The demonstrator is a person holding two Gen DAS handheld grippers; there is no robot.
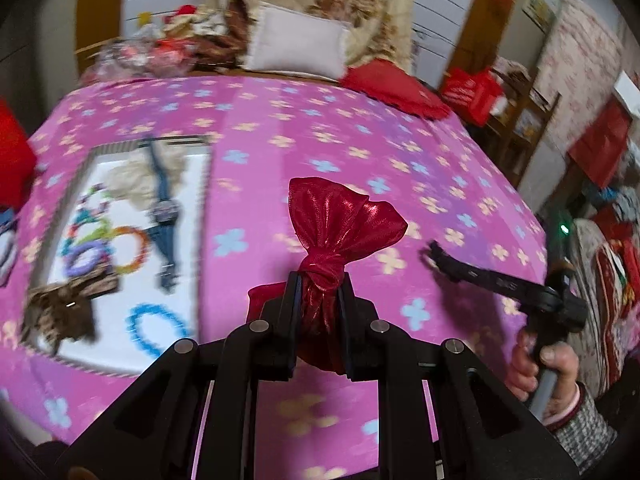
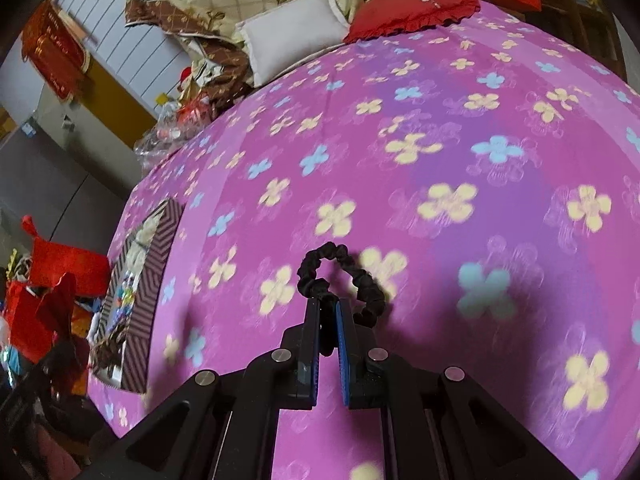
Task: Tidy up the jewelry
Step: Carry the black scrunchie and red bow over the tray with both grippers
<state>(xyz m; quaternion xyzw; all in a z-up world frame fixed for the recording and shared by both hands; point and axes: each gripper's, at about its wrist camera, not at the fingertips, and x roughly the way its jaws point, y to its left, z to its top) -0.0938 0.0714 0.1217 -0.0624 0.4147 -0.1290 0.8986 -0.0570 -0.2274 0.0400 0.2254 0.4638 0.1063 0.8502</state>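
Observation:
My left gripper [image 1: 319, 280] is shut on a shiny red fabric pouch [image 1: 340, 216], held by its knotted neck above the pink flowered bedspread [image 1: 360, 132]. My right gripper [image 2: 329, 304] is shut on a black scrunchie [image 2: 340, 272], which loops out beyond the fingertips above the bedspread. The right gripper also shows in the left wrist view [image 1: 434, 256], to the right of the pouch. A shallow striped-edge box [image 1: 120, 220] with a white lining lies on the bed at left. It holds several coloured bracelets, a blue watch [image 1: 162, 208] and a brown leopard-print scrunchie [image 1: 60, 312].
A white pillow [image 1: 298, 42], a red cushion [image 1: 394, 86] and a floral quilt sit at the head of the bed. Red bags and clutter stand beside the bed on both sides. The box also shows at the left of the right wrist view [image 2: 138, 300].

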